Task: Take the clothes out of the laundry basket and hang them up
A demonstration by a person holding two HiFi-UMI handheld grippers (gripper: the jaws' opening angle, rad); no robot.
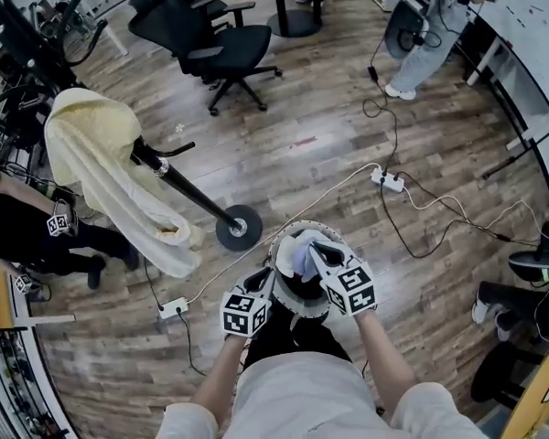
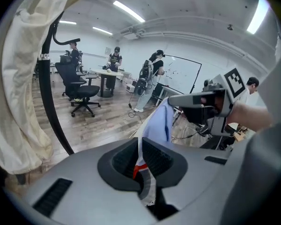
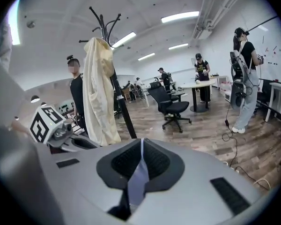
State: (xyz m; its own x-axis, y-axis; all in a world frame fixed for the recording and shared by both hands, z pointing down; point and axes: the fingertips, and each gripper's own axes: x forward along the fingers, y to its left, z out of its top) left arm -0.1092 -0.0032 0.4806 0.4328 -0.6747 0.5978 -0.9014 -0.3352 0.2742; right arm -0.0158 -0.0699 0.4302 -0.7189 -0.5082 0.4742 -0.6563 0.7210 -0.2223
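Note:
The round laundry basket (image 1: 284,302) stands on the wood floor just in front of me. A light-blue garment (image 1: 301,253) hangs above it, held between both grippers. My left gripper (image 1: 269,280) is shut on a hem with a red and grey stripe (image 2: 146,177). My right gripper (image 1: 317,251) is shut on another edge of the same cloth (image 3: 138,175). In the left gripper view the garment (image 2: 160,123) stretches up to the right gripper (image 2: 174,100). A cream garment (image 1: 105,167) hangs on the black coat rack (image 1: 188,190) to my left.
The rack's round base (image 1: 239,228) lies close to the basket. A black office chair (image 1: 215,48) stands farther off. Power strips (image 1: 387,180) (image 1: 173,307) and cables run over the floor. A person in black (image 1: 37,231) is at the left, and another person (image 1: 421,35) stands at the back.

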